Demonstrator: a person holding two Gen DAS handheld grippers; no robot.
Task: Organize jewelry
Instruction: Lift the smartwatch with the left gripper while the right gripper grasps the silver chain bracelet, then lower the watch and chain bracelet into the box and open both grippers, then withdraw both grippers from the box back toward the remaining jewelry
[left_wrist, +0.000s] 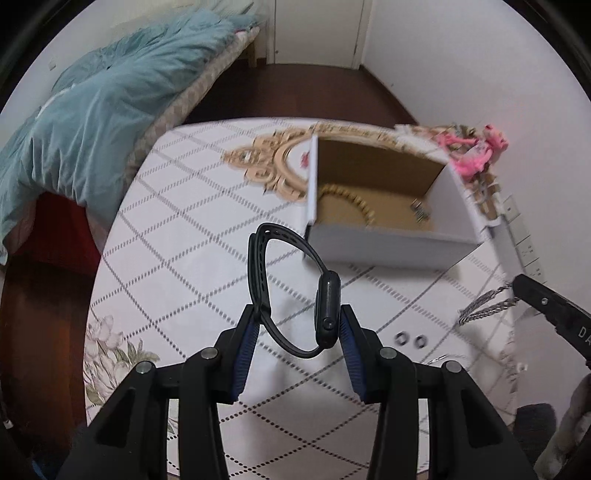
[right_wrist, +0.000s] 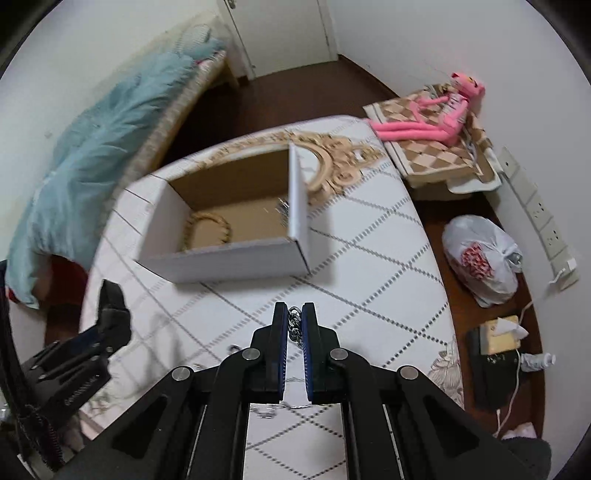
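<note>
The left tool (left_wrist: 298, 314) pinches a black rubber-strapped smartwatch (left_wrist: 327, 314) by case and springy strap above the desk (left_wrist: 184, 240), while the right tool (right_wrist: 294, 325) clamps a limp, slippery silver chain (right_wrist: 294, 326).

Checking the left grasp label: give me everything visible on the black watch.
The black watch is a smartwatch with a dark rectangular case, a round crown on its side and a matte, rubbery-looking perforated strap closed into a loop. It is held off the patterned tablecloth by the left gripper: one blue ribbed pad presses the case, the other the strap. The loop stands up toward the open white box. The face isn't visible.
</note>
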